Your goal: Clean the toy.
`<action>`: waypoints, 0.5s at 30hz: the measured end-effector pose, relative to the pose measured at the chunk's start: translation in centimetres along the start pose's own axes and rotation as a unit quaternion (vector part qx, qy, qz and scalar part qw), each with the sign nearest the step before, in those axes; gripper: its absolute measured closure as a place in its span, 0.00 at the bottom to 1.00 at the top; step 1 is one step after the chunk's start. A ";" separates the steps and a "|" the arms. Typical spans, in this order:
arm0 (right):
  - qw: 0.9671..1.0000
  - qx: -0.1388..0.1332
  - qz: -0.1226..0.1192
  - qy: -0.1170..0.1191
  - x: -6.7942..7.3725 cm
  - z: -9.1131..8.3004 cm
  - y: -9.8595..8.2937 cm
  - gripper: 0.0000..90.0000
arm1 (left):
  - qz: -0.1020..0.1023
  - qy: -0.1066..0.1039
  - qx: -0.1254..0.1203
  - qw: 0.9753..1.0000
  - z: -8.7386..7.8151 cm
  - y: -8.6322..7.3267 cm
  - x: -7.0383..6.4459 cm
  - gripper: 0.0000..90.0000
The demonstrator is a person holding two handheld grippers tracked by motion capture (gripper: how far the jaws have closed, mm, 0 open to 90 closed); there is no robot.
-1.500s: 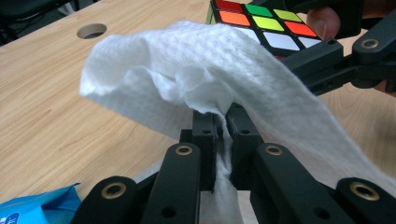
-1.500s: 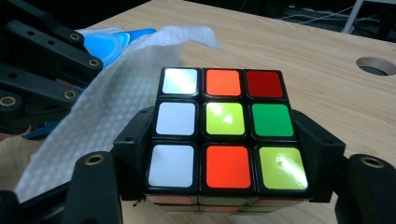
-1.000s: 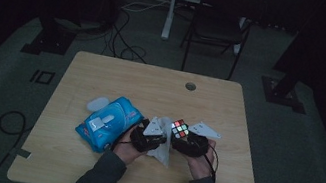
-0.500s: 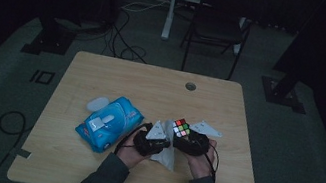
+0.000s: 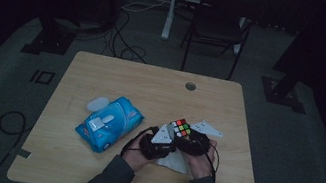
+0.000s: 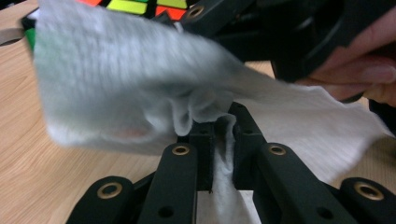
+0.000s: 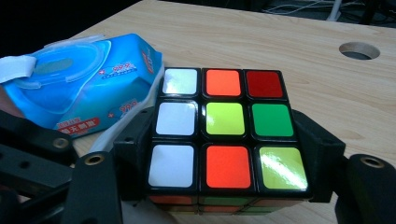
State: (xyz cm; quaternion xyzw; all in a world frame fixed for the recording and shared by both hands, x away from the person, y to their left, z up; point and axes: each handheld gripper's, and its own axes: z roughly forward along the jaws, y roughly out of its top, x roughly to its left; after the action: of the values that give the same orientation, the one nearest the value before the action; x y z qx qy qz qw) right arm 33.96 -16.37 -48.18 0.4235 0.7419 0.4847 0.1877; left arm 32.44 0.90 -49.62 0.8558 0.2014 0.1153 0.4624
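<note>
Wipe (image 6: 140, 84) now lower, beneath cube (image 7: 224, 126)

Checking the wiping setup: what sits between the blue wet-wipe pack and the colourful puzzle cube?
In the high view, the left gripper, shut on the white wipe, sits between the blue wipe pack and the cube.

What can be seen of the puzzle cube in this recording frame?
The puzzle cube is a black-framed three-by-three with glossy stickers, scrambled: its top face shows three white squares down one side, then orange, red, green and yellow-green. It sits upright, clamped at opposite sides between the right gripper jaws, near the table's front edge. A white wipe, pinched in the left gripper, lies against its side.
</note>
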 end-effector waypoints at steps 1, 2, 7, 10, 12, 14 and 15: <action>1.000 0.000 0.000 -0.001 0.0 0.0 0.0 0.38 | -0.003 0.000 -0.002 1.000 0.1 0.0 0.0 0.92; 1.000 0.000 0.000 -0.004 0.0 0.0 0.0 0.38 | -0.003 0.001 -0.004 1.000 0.2 0.0 0.0 0.92; 1.000 0.002 0.015 -0.009 -0.3 -0.1 0.0 0.38 | -0.006 0.014 -0.014 1.000 0.6 0.0 -0.2 0.94; 1.000 0.002 0.025 -0.011 -0.4 -0.1 0.0 0.38 | -0.009 0.020 -0.022 1.000 0.7 -0.1 -0.3 0.94; 0.999 0.001 0.029 -0.012 -0.5 -0.1 0.0 0.38 | -0.012 0.025 -0.027 0.999 0.8 -0.1 -0.5 0.95; 0.999 0.001 0.037 -0.011 -0.7 -0.2 0.0 0.38 | -0.016 0.027 -0.032 0.999 0.9 -0.1 -0.6 0.95; 0.999 0.000 0.040 -0.011 -0.8 -0.2 -0.1 0.38 | -0.019 0.025 -0.035 0.999 1.0 -0.1 -0.6 0.95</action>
State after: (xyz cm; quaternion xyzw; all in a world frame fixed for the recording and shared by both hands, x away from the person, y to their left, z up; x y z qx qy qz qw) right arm 34.25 -17.09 -48.25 0.4584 0.7220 0.4872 0.1766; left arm 32.29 -0.05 -50.20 0.8320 0.2246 0.1347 0.4890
